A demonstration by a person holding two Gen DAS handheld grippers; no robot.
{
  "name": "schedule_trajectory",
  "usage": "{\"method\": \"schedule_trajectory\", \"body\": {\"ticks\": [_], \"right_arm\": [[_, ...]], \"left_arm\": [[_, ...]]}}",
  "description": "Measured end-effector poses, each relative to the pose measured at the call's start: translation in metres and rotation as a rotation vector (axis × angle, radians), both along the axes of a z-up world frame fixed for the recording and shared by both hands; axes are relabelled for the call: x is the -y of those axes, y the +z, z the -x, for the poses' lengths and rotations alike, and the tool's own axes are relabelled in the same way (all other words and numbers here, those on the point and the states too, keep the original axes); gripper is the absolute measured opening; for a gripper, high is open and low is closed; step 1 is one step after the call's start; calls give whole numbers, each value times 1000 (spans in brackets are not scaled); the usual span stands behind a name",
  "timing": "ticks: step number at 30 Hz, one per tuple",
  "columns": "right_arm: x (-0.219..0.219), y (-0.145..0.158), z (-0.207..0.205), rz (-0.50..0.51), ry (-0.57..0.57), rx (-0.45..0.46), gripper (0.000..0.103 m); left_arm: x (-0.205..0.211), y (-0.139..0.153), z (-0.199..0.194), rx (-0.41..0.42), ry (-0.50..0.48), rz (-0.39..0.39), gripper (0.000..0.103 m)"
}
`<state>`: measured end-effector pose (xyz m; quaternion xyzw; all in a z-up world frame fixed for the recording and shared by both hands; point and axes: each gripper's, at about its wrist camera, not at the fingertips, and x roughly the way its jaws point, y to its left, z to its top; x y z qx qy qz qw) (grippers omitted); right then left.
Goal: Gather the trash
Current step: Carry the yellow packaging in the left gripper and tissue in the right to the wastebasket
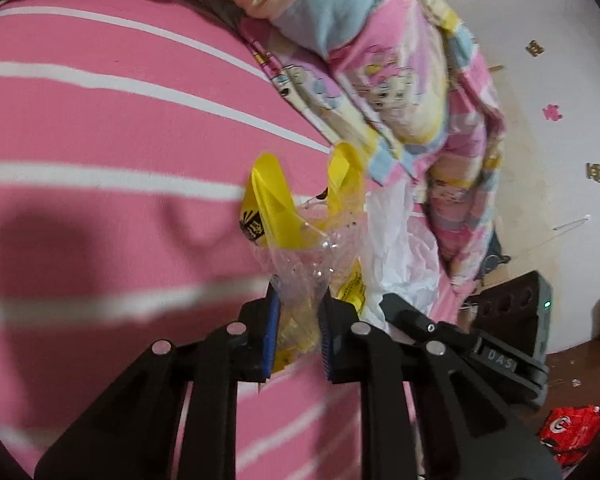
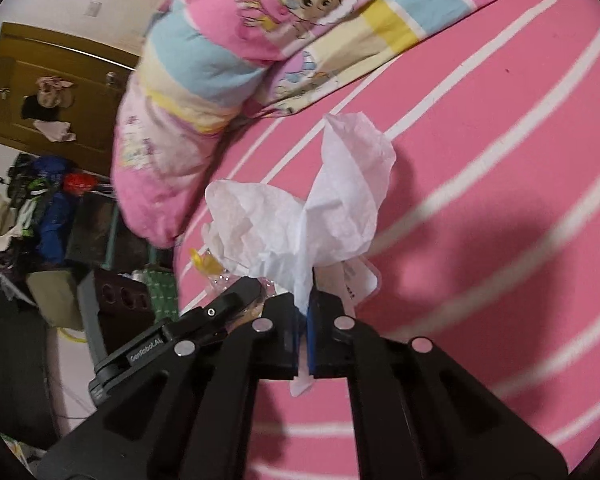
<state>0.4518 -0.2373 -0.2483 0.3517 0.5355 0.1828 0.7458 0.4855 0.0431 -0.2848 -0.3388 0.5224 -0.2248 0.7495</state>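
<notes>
wrapper (image 1: 300,248) pinched in left jaws; tissue (image 2: 300,216) clamped in right jaws.

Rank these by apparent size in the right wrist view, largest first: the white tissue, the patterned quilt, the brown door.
1. patterned quilt
2. white tissue, though nearness to the camera enlarges it
3. brown door, which is farther away

This is a bedroom in a home. A bed with a pink striped sheet (image 2: 480,152) fills the view, a cartoon quilt (image 2: 228,52) lies bunched at its edge, and beyond the quilt stands a wooden door (image 2: 60,92) with clothes hanging on it.
</notes>
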Motion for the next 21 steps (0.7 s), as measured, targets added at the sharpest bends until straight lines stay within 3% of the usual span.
{"method": "schedule_trajectory", "body": {"ticks": [4, 13, 21], "right_arm": [[6, 34, 51, -75, -4, 18, 3], [8, 122, 161, -123, -4, 87, 3], [2, 163, 257, -143, -2, 97, 3]], "left_arm": [[-4, 34, 49, 15, -11, 36, 17], [-13, 105, 174, 37, -5, 86, 17], [-20, 142, 271, 56, -5, 102, 17]]}}
